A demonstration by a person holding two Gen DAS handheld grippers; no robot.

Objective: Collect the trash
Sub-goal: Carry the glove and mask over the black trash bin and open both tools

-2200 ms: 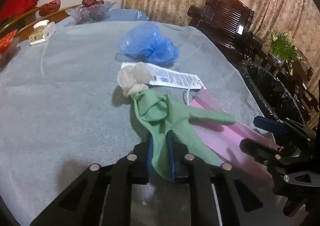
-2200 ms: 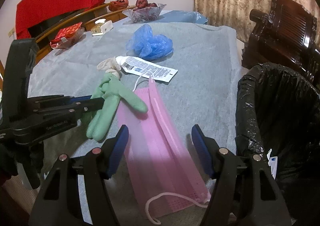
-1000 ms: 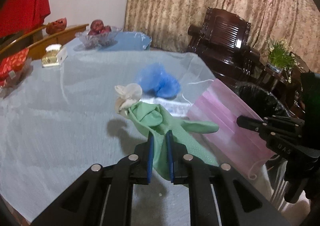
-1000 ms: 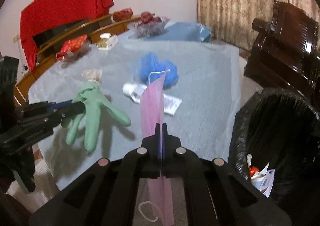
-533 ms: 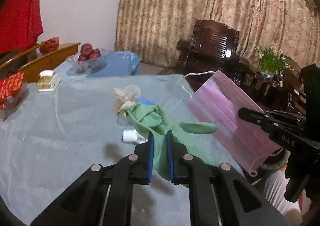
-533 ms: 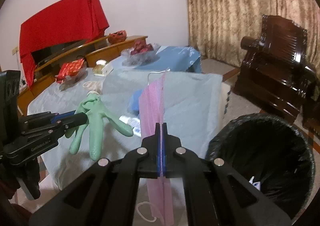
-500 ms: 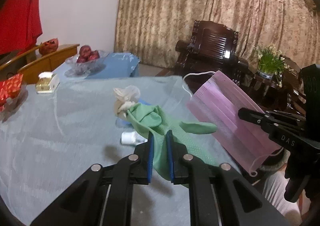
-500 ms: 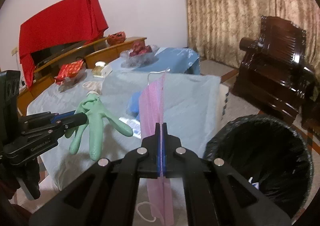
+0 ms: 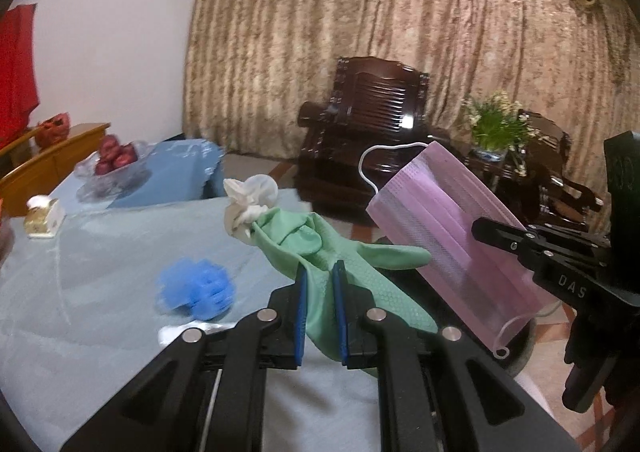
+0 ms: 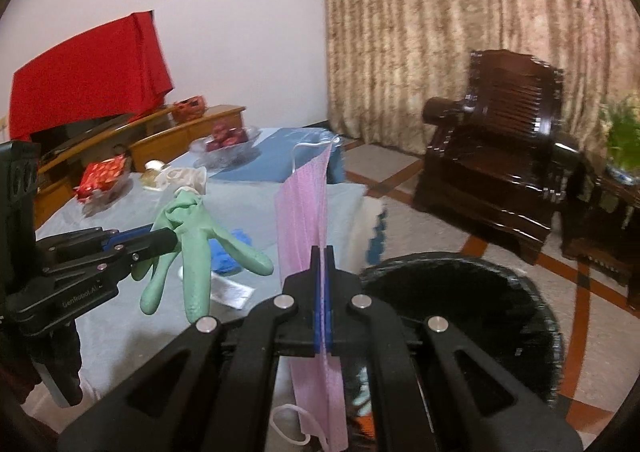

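Left claw (image 9: 320,294) clamps one green glove (image 9: 320,240); right claw (image 10: 322,284) pinches one pink mask (image 10: 306,207).

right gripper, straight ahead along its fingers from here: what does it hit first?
Likely nothing close. The right gripper, shut on the pink mask, points past the grey table's right edge toward open floor; the bin lies below that line. Depth is unclear.

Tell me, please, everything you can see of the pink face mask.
The pink face mask is a pleated, disposable-looking rectangle with thin white ear loops at both ends. It hangs clear of the table, pinched near its middle between the shut fingers of the right gripper, one end standing up and the other drooping. Nothing else touches it; the black-lined bin sits just beyond.
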